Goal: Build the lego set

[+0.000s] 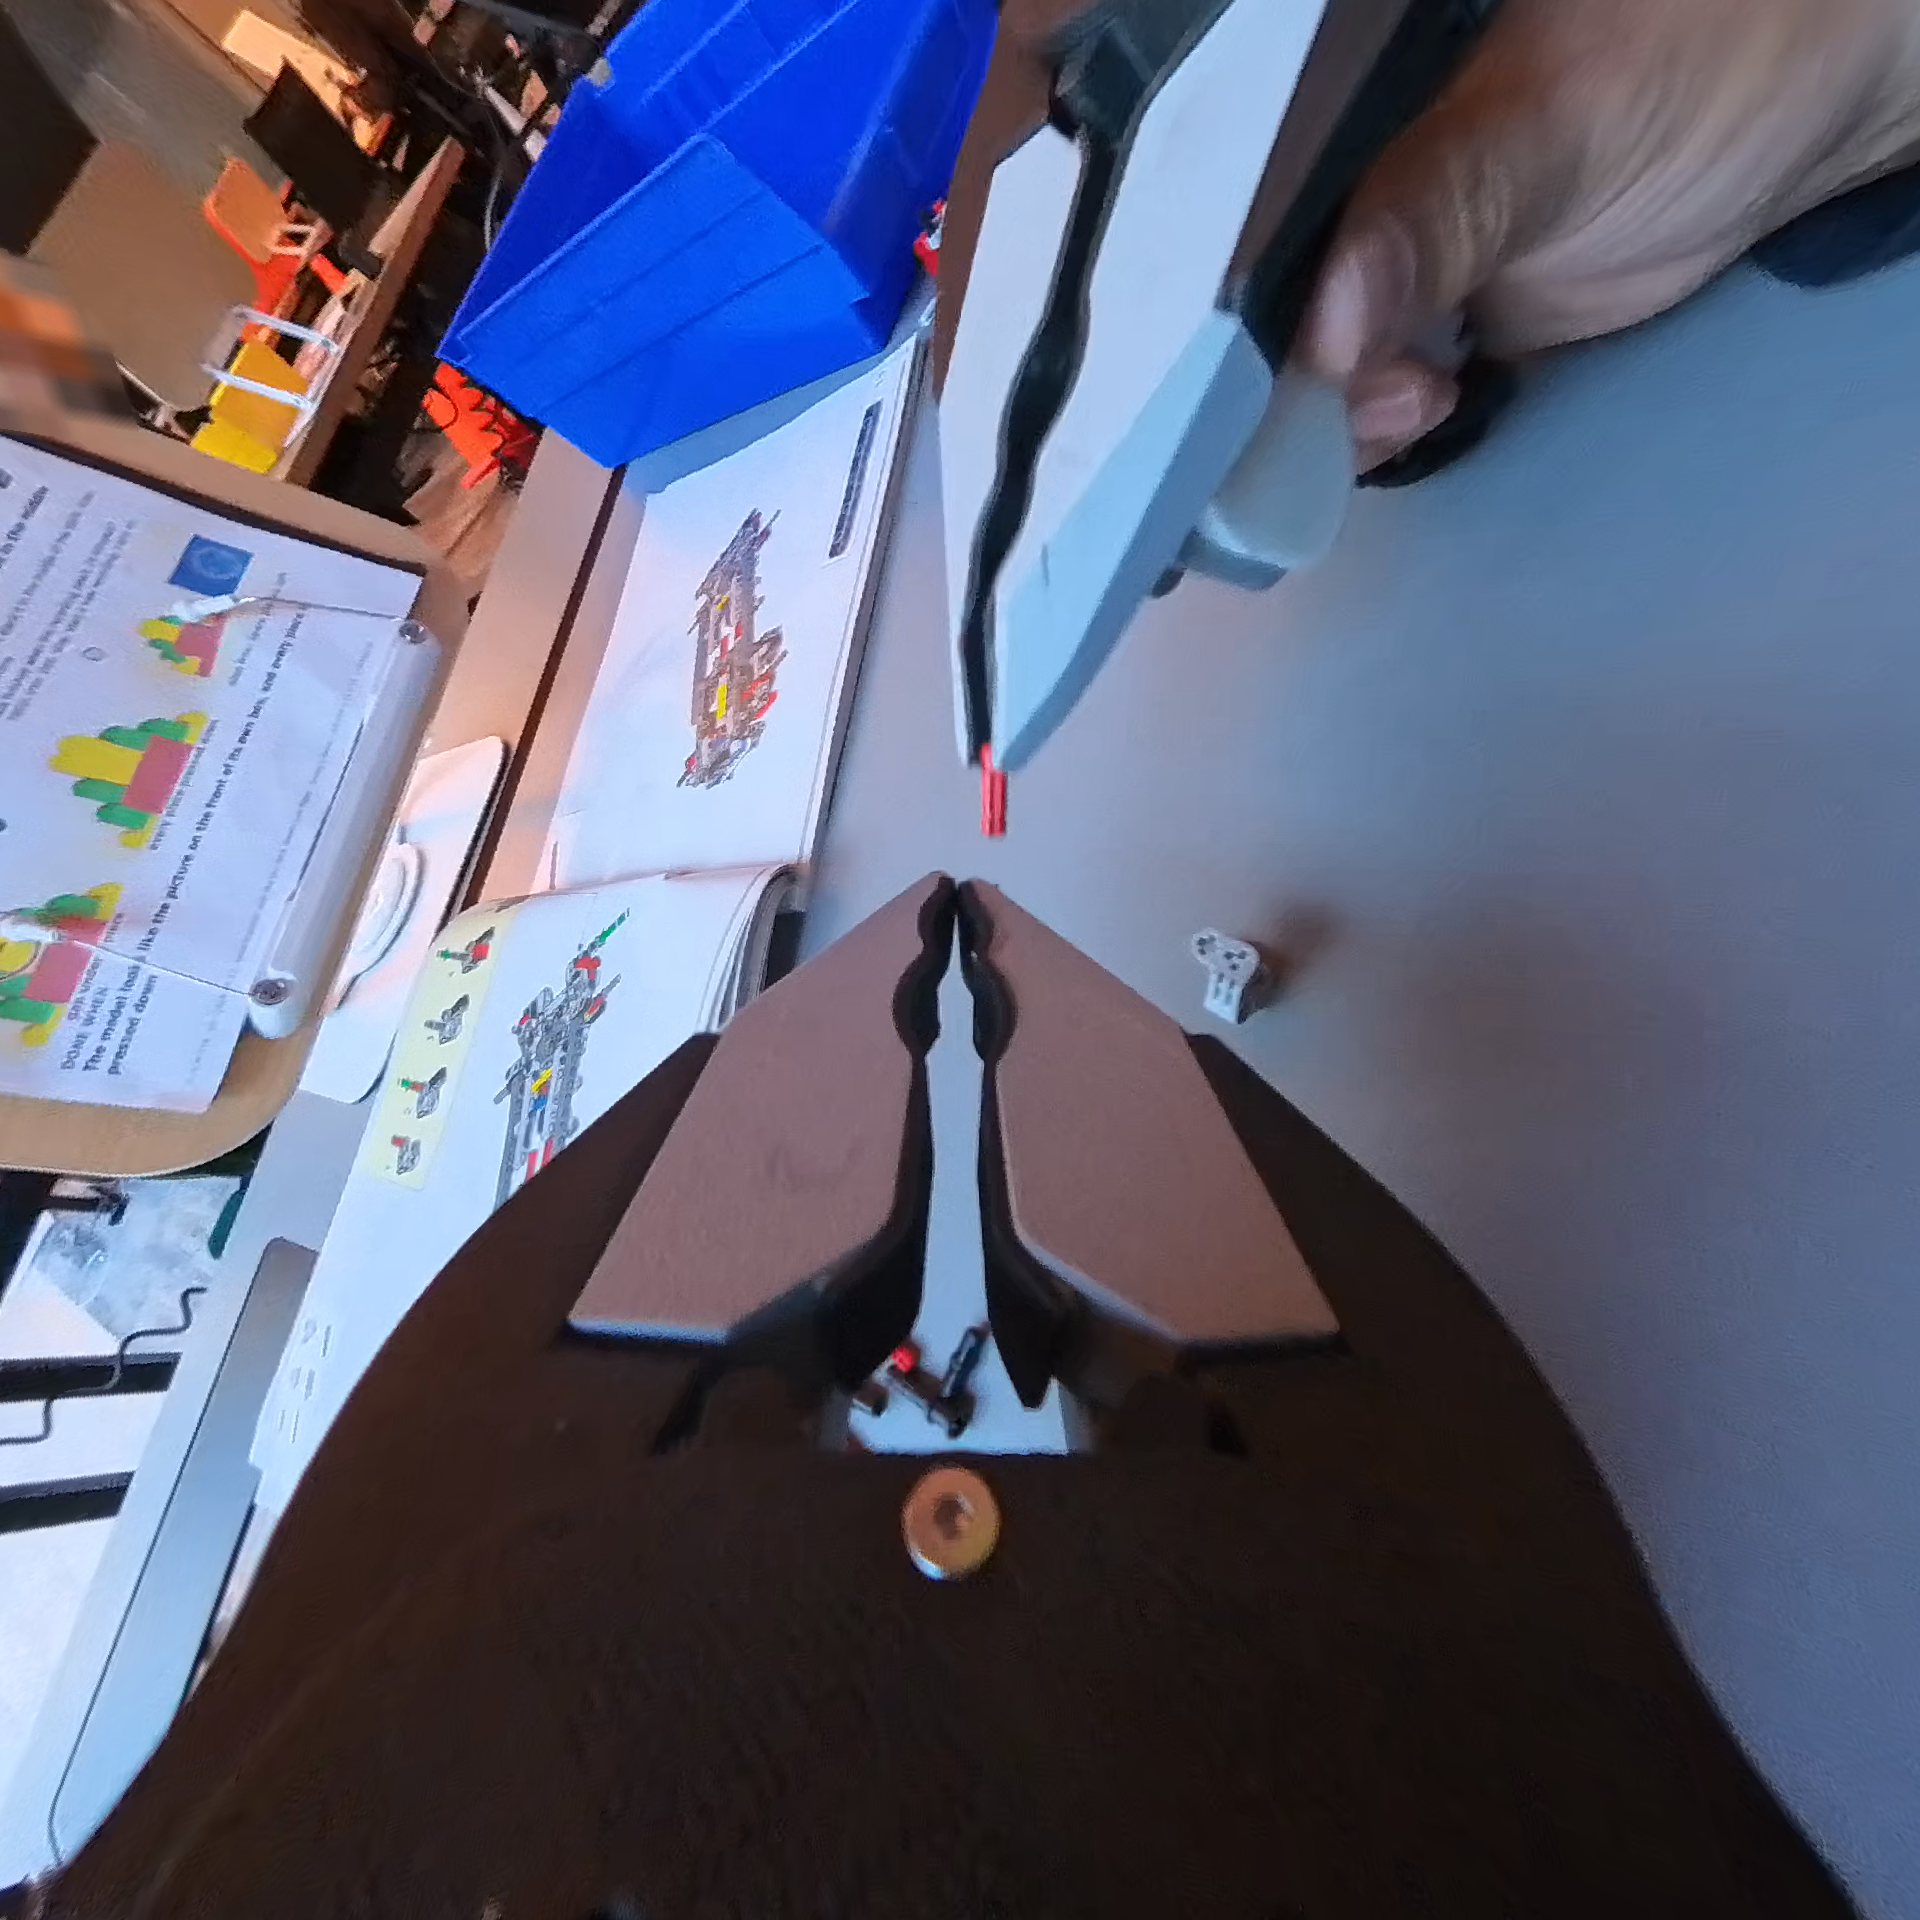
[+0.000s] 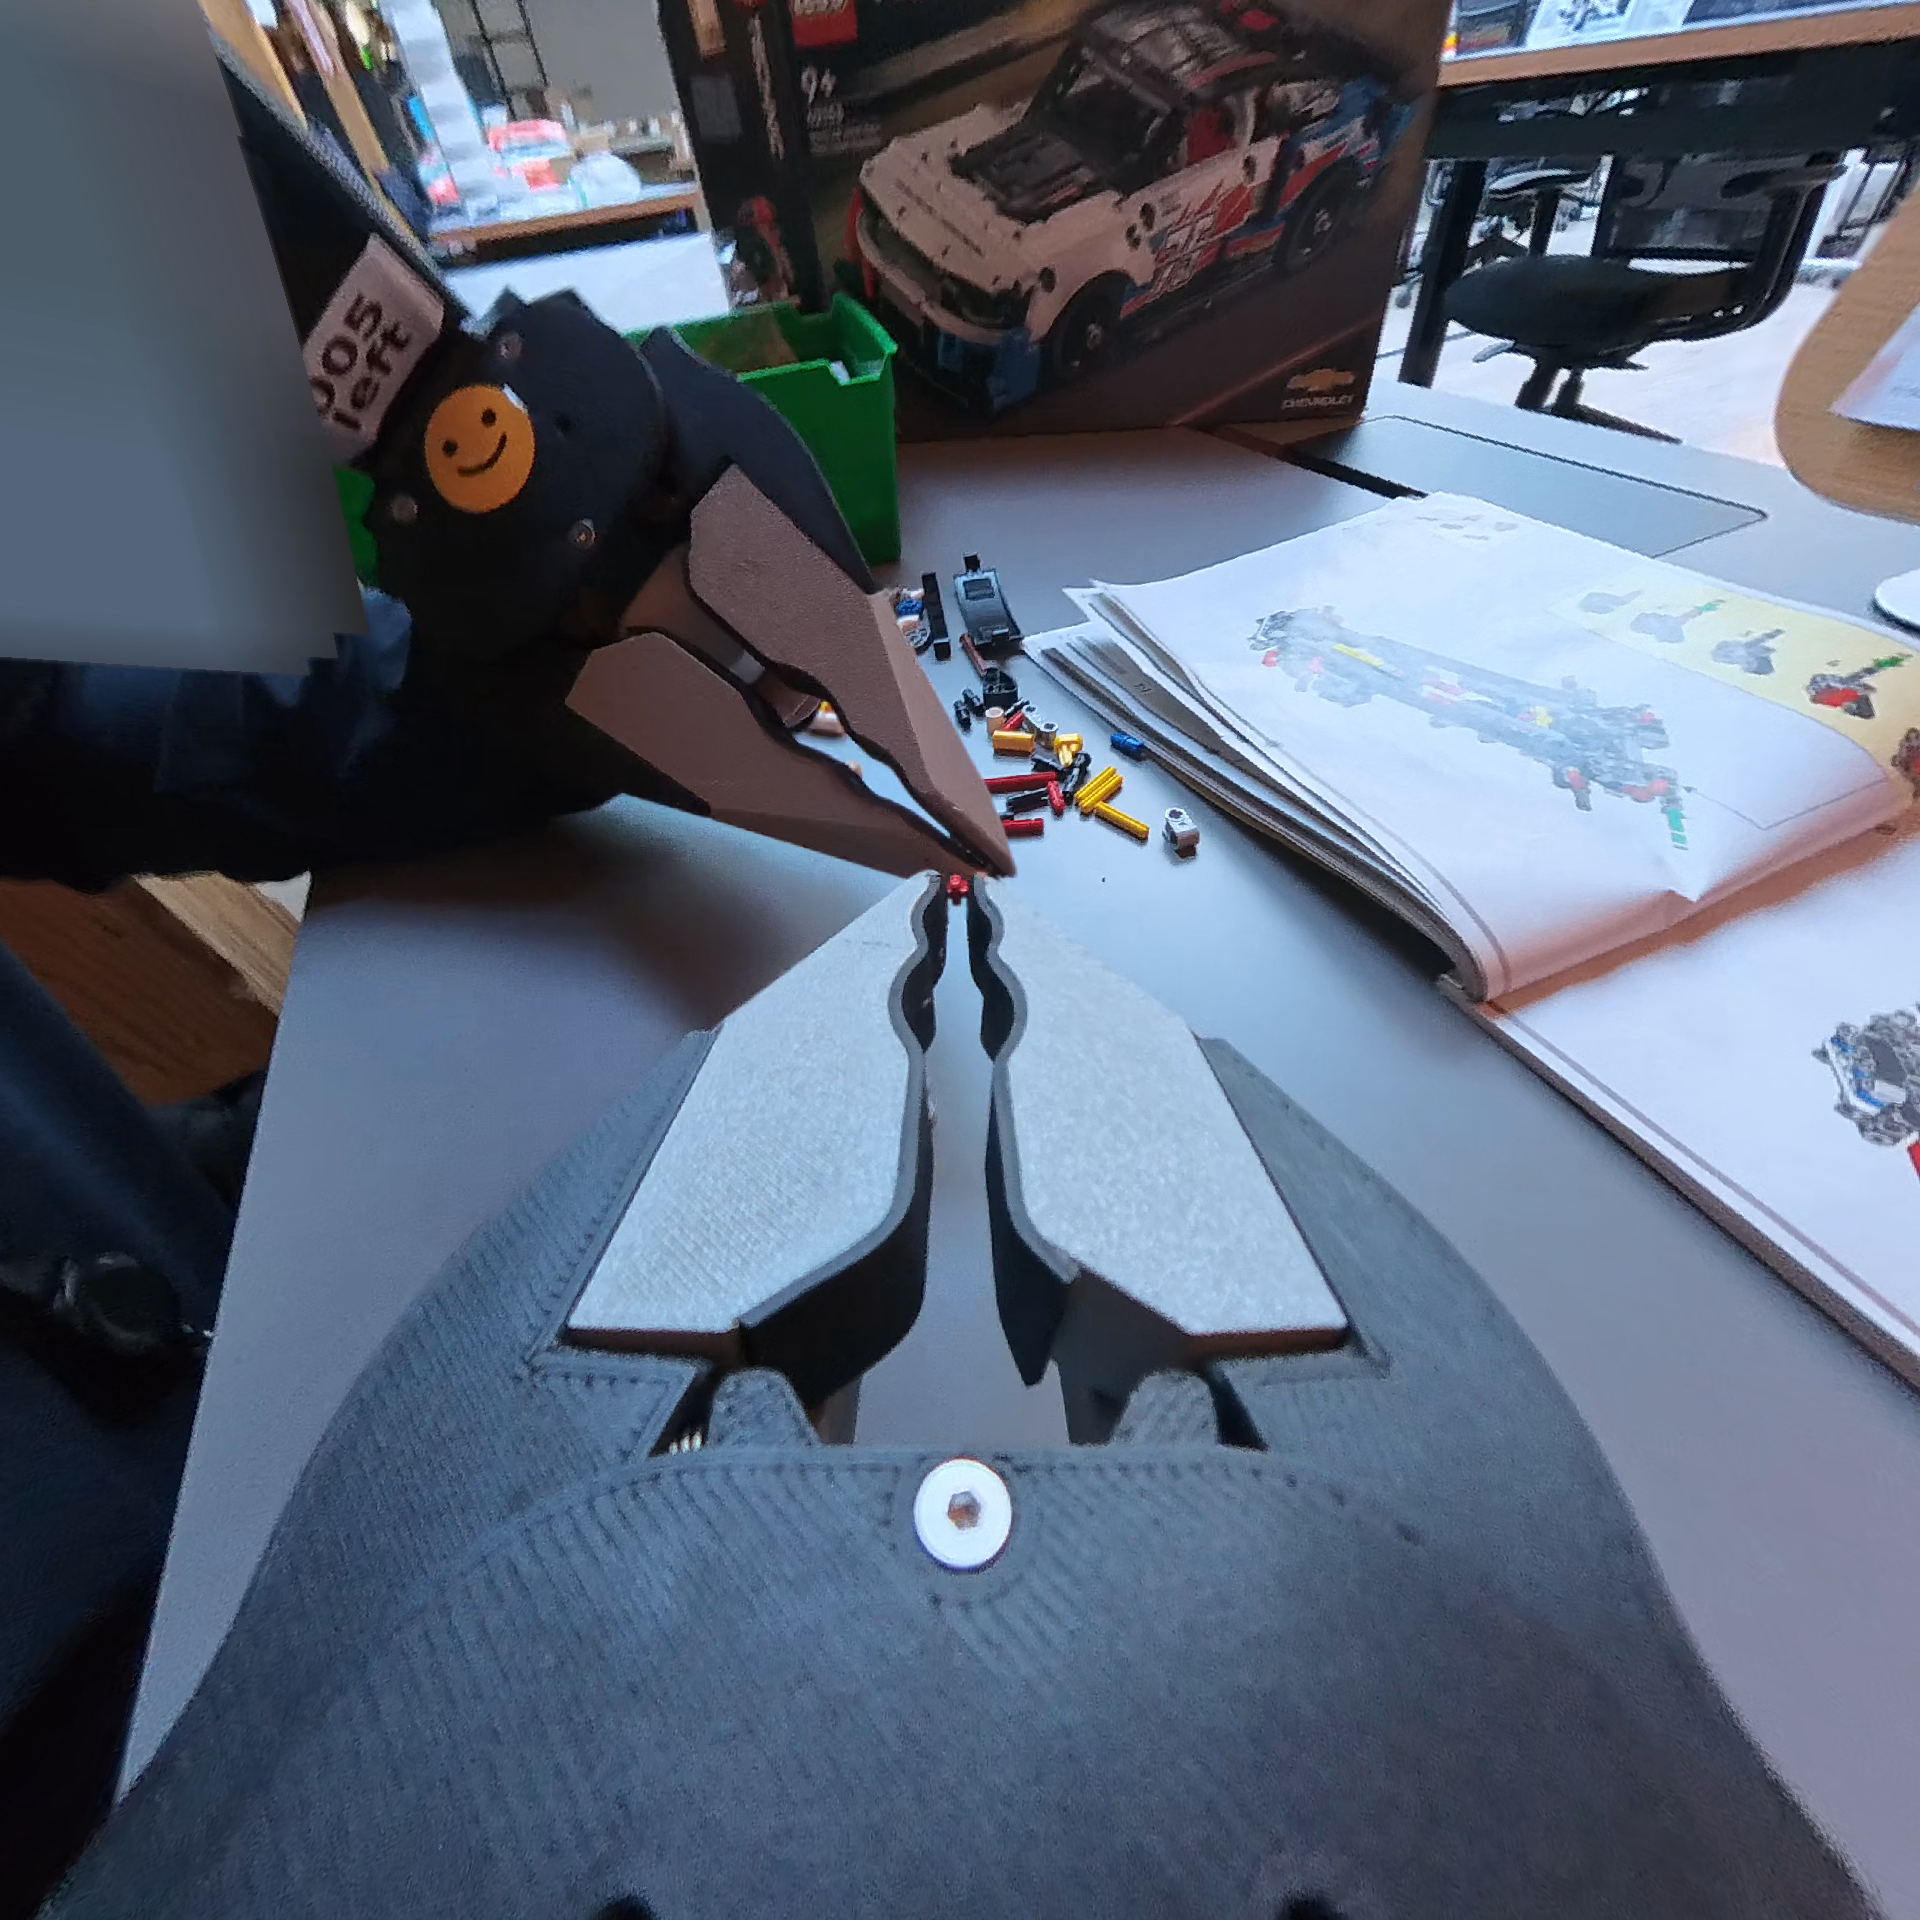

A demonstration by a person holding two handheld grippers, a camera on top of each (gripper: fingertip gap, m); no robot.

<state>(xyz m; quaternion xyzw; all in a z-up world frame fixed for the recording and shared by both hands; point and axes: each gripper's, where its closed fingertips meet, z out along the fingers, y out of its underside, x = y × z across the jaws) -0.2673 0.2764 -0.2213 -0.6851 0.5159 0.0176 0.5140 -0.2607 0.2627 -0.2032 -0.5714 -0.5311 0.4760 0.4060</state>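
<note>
In the right wrist view my right gripper (image 2: 956,891) has grey fingers and is shut on a small red pin (image 2: 956,886) at its very tips, above the grey table (image 2: 582,997). In the left wrist view that gripper (image 1: 987,753) comes in from above, and the red pin (image 1: 993,800) sticks out of its tips. My left gripper (image 1: 956,891) has brown fingers and is shut, tips together, just short of the pin. It also shows in the right wrist view (image 2: 992,868), coming in from the left. A small light grey piece (image 1: 1226,971) lies on the table to its right.
A pile of small red, yellow and black parts (image 2: 1049,758) lies beyond the grippers. An open instruction booklet (image 2: 1455,707) lies to the right. A green bin (image 2: 821,416) and a toy car box (image 2: 1091,208) stand behind. A blue bin (image 1: 707,229) stands farther off. A hand (image 1: 1558,208) holds the right gripper. My two grippers' fingertips are within a few centimetres of each other.
</note>
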